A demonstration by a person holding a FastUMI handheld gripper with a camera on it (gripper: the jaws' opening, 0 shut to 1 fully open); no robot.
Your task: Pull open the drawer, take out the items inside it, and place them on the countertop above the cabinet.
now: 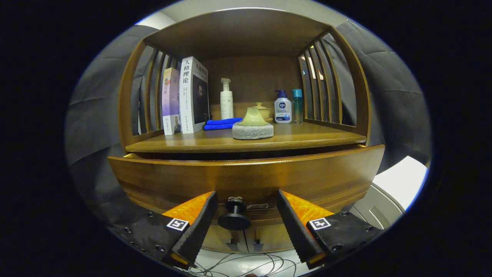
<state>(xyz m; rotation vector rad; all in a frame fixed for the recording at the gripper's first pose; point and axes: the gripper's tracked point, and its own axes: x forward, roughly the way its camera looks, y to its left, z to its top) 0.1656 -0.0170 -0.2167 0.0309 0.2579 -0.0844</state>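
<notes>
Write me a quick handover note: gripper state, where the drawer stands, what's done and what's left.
Gripper: open, fingers either side of the drawer knob, not pressing on it.
Drawer: pulled out a little from under the countertop; its inside is hidden from here.
Done: drawer apparently started.
Left: pull it fully open, take out whatever is inside, and set it on the countertop, probably near the sponge.

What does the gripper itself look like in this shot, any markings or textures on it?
The gripper has two wedge-shaped fingers with ribbed, saw-toothed inner faces. Each finger is mounted on a dark block fastened with small screws, and each block carries a square black-and-white tag. Thin cables trail across the floor below it.
</notes>
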